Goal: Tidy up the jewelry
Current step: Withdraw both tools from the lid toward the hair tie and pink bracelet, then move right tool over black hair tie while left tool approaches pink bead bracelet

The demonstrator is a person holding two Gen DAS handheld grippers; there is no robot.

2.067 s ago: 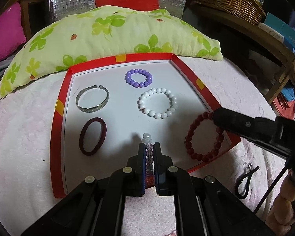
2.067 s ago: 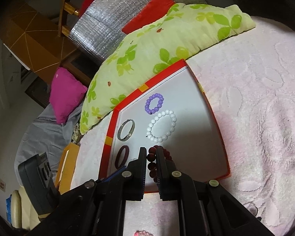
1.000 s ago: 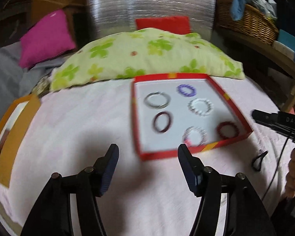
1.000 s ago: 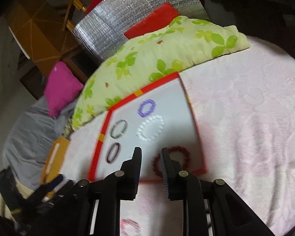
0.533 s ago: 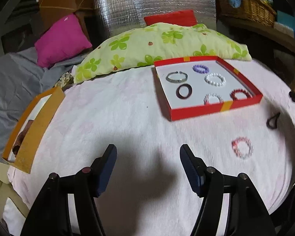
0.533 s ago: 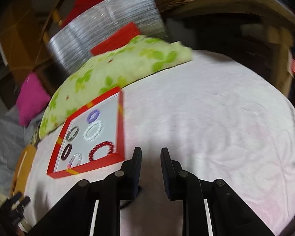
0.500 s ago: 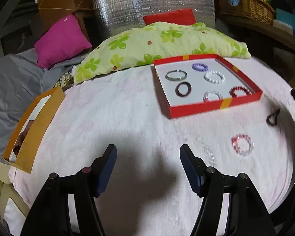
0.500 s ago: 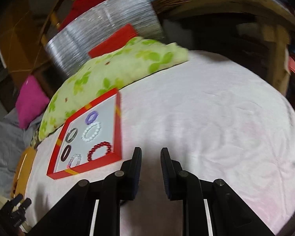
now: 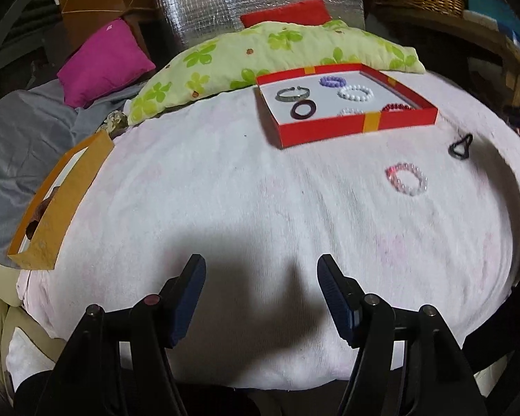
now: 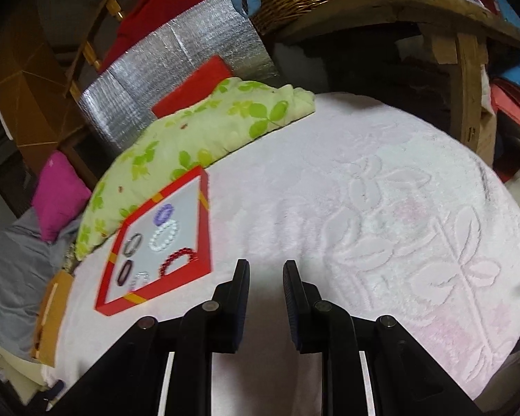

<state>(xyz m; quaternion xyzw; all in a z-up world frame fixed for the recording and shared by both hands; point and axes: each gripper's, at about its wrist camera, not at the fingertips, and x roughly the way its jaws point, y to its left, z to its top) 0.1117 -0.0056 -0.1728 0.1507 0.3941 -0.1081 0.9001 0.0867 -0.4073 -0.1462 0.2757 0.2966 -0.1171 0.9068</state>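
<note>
Red tray [image 9: 329, 131] on the pink bedspread [image 9: 225, 190] holds six bracelets and bands; pink beaded bracelet [image 9: 406, 178] and black hair tie [image 9: 461, 146] remain outside, unsorted; left tool [image 9: 260, 284] apart and empty, right tool [image 10: 266, 279] narrowly apart, empty.

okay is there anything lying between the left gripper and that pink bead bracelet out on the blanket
Nothing visible does. Only bare white blanket and a shadow lie between the left gripper and the pink bead bracelet. The black hair tie and the red tray lie beyond it, off that path.
</note>
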